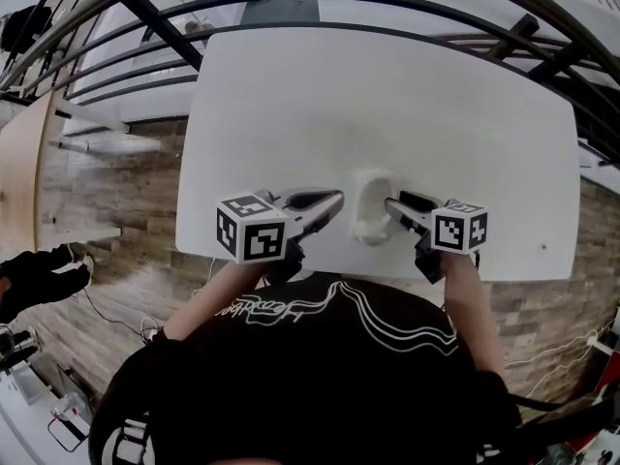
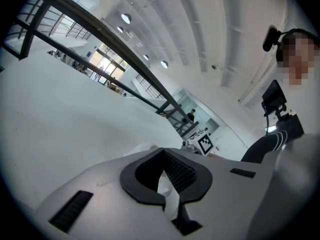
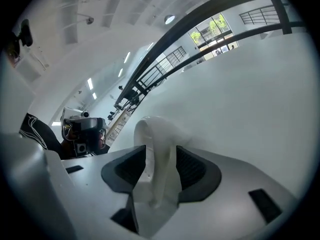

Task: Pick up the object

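**White cup [image 1: 372,211]: on the table by the near edge, right jaws around its wall**

Nearest: black shirt [image 1: 320,356], with both forearms [image 1: 477,308] extending over the table's near edge.

Left gripper [image 1: 335,198]: clenched, jaws tip to tip, gripping nothing. It sits over the table just left of the cup, with a gap between them in the head view. Its marker cube [image 1: 250,228] hangs at the near edge.

Right gripper [image 1: 391,204]: released, jaws wide apart. It comes in from the cup's right, and the right gripper view shows the cup wall standing between the pads. The pads sit close on both sides; can't tell whether they touch it.

The cup is the only container in view. It's white on a white table [image 1: 387,95], just in from the near edge and roughly mid-width. The inside reads plain white from the head view, so I can't make out any contents.

Room to move:
- **Tabletop:** a wide stretch of open surface beyond the cup runs to the far edge and out to both side edges.
- **Speck:** one small dark speck [image 1: 543,246] lies near the right front corner, well apart from the cup.
- **Left side:** past the left edge there is a drop to the wood-plank floor [image 1: 107,201].
- **Far side:** a dark metal railing [image 1: 291,3] curves across behind the table's far edge.
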Tool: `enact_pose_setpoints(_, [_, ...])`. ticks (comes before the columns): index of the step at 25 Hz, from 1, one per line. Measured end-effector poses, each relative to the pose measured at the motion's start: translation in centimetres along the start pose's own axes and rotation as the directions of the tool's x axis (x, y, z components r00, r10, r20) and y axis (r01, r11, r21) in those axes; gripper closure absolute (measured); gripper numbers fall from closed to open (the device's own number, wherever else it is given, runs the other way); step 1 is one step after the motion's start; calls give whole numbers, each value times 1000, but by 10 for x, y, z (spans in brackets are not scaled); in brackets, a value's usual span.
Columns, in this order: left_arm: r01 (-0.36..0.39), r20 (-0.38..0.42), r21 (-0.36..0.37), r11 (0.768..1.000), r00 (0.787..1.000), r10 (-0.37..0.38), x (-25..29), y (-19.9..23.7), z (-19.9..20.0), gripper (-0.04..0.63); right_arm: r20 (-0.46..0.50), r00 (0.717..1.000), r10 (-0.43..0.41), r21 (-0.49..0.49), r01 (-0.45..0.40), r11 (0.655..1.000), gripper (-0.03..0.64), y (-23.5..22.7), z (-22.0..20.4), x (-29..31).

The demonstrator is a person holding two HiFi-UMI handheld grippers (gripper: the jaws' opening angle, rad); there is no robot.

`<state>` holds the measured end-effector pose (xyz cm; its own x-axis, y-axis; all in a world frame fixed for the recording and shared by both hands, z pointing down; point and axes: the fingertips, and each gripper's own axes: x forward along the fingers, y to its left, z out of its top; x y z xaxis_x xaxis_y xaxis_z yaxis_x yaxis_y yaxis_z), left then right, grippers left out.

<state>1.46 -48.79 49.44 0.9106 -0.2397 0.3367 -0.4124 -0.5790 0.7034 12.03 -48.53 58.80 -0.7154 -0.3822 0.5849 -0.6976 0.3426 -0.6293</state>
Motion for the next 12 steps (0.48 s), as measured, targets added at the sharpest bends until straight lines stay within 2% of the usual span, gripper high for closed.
enact_pose_setpoints(3, [-7,6,-5,1000,1000,7,-2,5,4,588,-46,999,7,-2,-7,1000,471,-1,-1,8])
enact_pose_setpoints(12, [-9,2,-10,1000,1000,9,-3,5,3,588,-94,994,53,35,-50,998,471,1,-6,11])
